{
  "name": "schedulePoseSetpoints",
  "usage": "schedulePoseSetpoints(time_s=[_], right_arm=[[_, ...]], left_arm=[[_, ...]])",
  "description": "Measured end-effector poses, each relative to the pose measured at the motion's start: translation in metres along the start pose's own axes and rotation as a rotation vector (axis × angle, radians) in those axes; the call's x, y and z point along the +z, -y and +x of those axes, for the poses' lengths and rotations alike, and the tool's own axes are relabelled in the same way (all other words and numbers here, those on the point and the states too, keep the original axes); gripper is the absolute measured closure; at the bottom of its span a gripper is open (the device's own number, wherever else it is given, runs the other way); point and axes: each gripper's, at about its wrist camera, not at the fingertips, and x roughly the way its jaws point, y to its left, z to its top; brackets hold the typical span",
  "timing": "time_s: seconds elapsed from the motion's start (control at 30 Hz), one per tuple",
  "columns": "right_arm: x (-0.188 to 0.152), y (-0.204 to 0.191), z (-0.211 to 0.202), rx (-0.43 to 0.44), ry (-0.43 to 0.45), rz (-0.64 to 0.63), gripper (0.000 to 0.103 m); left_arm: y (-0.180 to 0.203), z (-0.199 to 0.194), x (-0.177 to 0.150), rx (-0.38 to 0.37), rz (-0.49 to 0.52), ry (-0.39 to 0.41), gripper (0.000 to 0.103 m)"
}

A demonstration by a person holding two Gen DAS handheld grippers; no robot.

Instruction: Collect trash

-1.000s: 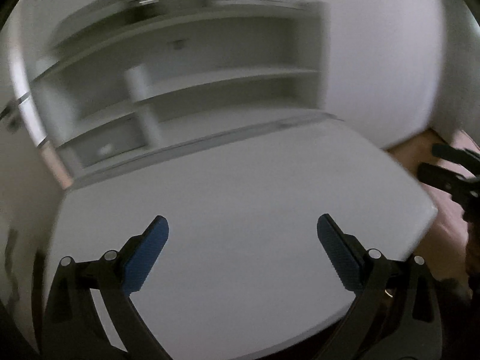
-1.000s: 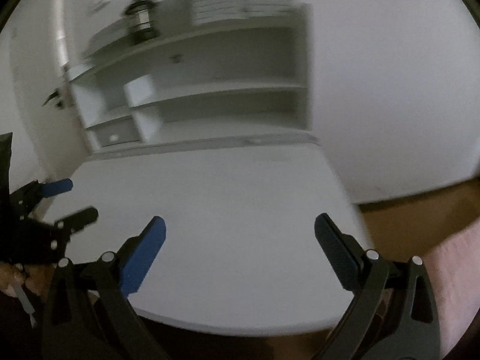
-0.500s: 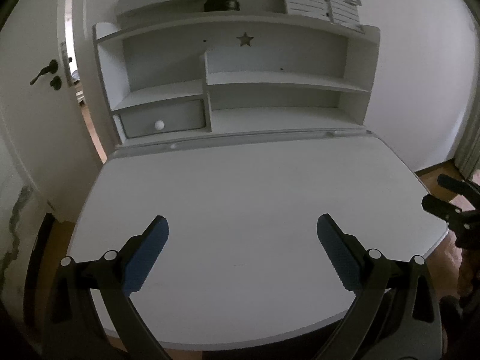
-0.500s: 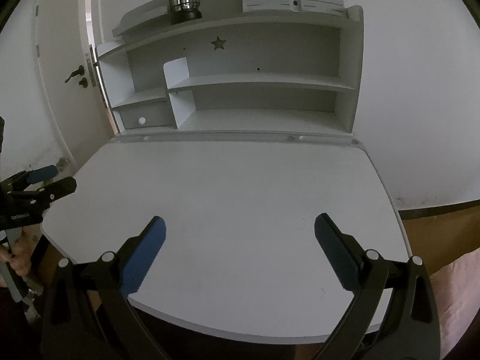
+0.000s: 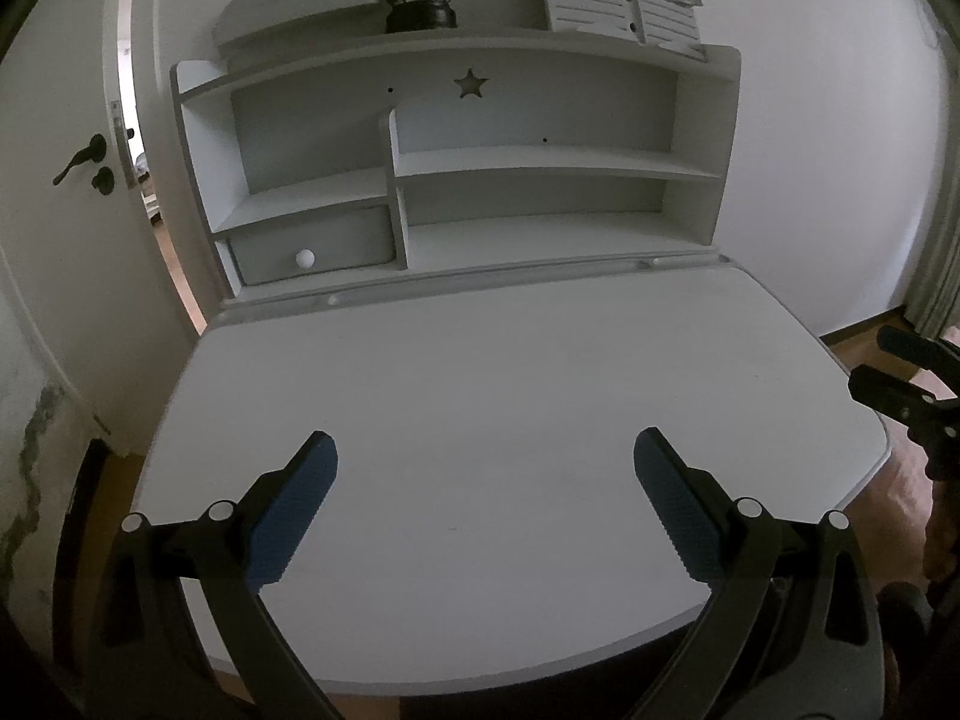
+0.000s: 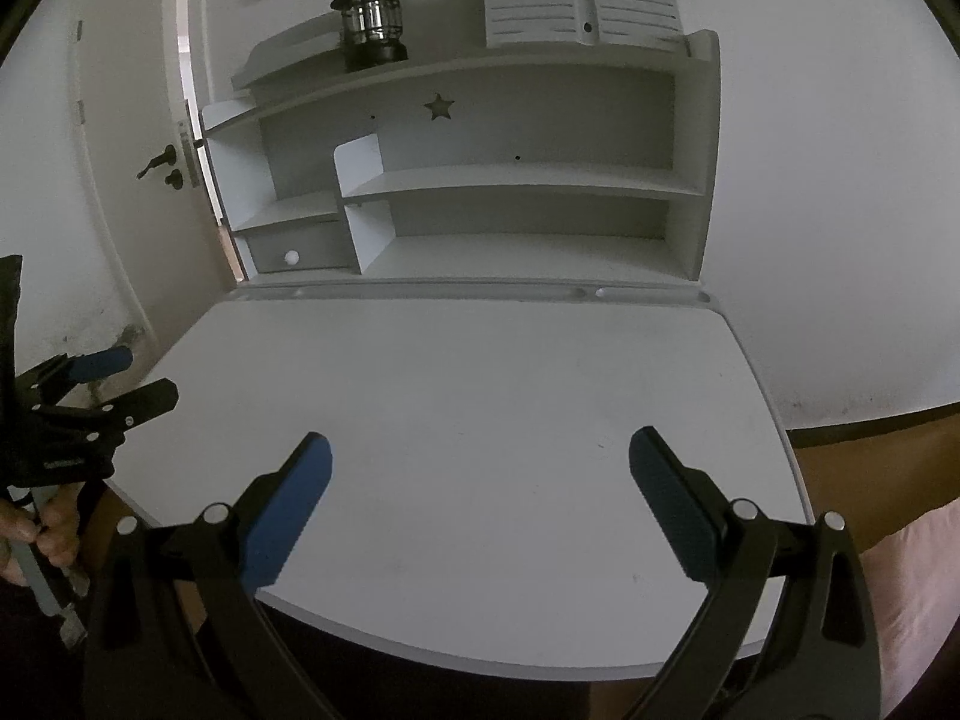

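Trash: unseen; left gripper (image 5: 485, 495), right gripper (image 6: 480, 495) fingers apart above desk (image 5: 510, 372).

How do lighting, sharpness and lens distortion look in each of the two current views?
Left wrist view: dim, sharp, no motion blur; fisheye bows the door and desk edges; black vignette at corners. Right wrist view: equally dim and sharp; the lantern glints faintly; the hutch sides curve.

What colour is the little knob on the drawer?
White. The knob shows best in the left wrist view.
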Motion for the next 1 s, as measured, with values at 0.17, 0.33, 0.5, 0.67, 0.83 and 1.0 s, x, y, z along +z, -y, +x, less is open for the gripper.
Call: schedulePoseSetpoints(time_s=[0.17, 0.33, 0.5, 0.67, 0.83, 1.0], right_arm=[[0.0002, -0.0004, -0.0008, 0.006, -0.003, -0.012, 0.007], [-0.0001, -0.001, -0.0007, 0.007, -0.006, -0.018, 0.007], [-0.0001, -0.0018, -0.0005, 0.007, -0.005, -0.017, 0.007], [-0.0003, -0.0021, -0.0007, 0.006, -0.006, -0.017, 0.007], [-0.0001, -0.0018, -0.0007, 0.007, -0.006, -0.017, 0.007], [-0.0003, -0.001, -0.0014, 0.009, -0.004, -0.018, 0.007]], left_arm=[[0.0017, 0.0006, -0.0007, -0.005, 0.008, -0.002, 0.007], [0.0002, 0.0025, -0.0003, -0.009, 0.008, -0.006, 0.007], [0.0011, 0.0036, -0.001, -0.01, 0.01, -0.011, 0.007], [0.0027, 0.005, -0.0025, -0.009, 0.01, -0.016, 0.007], [0.0045, 0.0043, -0.0027, -0.009, 0.011, -0.017, 0.007], [0.0051, 0.0039, -0.0029, -0.007, 0.011, -0.018, 0.007]])
